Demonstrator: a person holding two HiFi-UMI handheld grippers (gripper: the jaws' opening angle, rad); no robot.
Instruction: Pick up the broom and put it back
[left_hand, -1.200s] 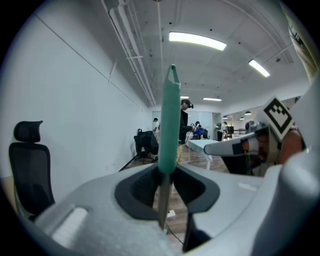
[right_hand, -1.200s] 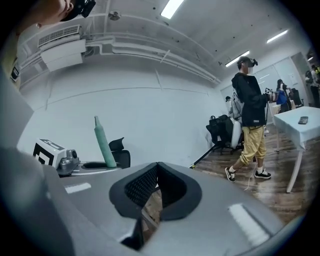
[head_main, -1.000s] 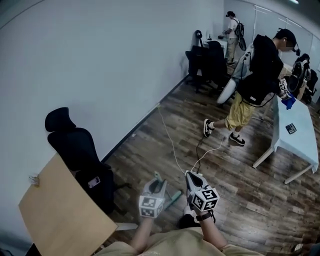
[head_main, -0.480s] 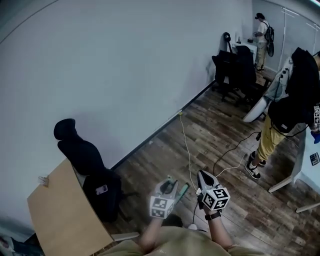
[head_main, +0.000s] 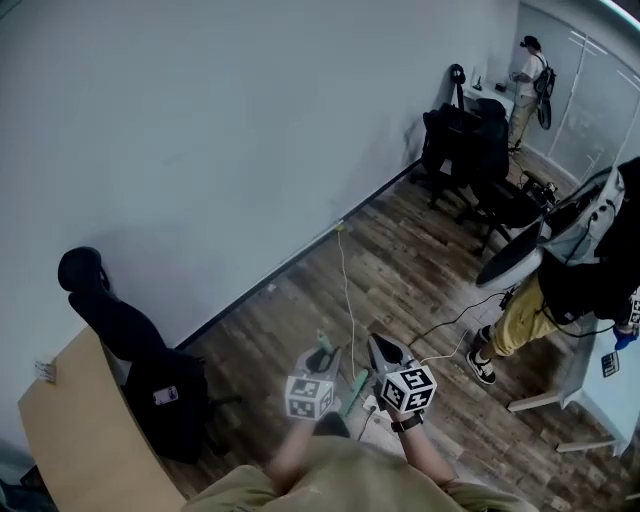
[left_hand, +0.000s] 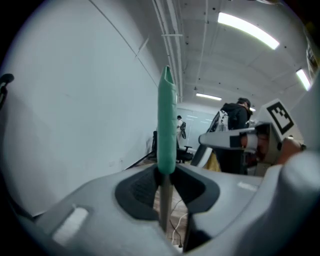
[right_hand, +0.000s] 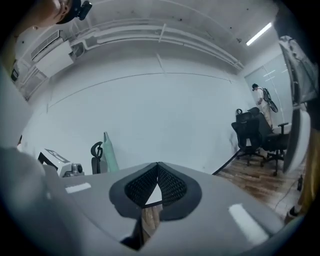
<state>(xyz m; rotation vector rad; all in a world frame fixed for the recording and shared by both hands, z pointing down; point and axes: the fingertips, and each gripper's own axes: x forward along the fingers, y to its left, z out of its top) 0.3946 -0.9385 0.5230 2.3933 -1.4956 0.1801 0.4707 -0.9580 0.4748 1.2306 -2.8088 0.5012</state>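
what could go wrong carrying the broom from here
1. Only the left gripper holds the broom, pinched on its thin shaft. The right gripper is shut and empty, so the broom could swing or slip.
2. Cables lie on the floor just ahead and could snag the broom or cause a trip.
3. A person stands close at the right, and a swinging broom might hit them.

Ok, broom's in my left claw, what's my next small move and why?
Probably carry the green-handled broom to the white wall and lean it there: the left claw grips its shaft, while the right claw is shut and empty.
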